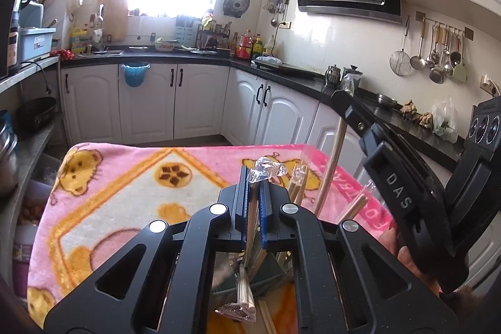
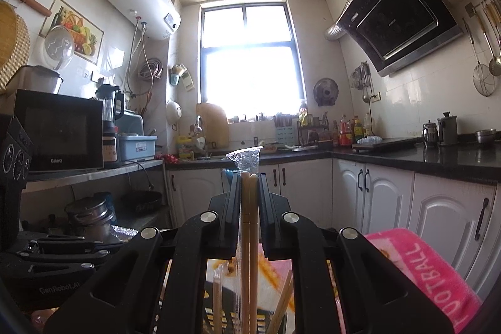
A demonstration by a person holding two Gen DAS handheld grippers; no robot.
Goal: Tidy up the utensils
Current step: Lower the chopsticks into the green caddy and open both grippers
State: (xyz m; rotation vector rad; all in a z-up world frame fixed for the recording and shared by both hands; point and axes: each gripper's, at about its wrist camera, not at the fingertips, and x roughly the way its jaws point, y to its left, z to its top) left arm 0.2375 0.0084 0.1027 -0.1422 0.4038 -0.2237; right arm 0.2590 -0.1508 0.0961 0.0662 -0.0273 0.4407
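My left gripper is shut on a thin wooden utensil in a clear wrapper, whose crinkled end sticks out past the fingertips. Under it, seen through the gripper frame, a dark green holder stands on the pink blanket with several wooden chopsticks in it. In the right wrist view my right gripper is shut on a wrapped pair of wooden chopsticks, upright over the holder's slots. The same right gripper appears at the right of the left wrist view, and its chopsticks reach down beside the holder.
The blanket-covered table stands in a kitchen. Black counters with white cabinets run behind it and along the right. A shelf with pots and a microwave is on the left. The left gripper's body is close beside the right one.
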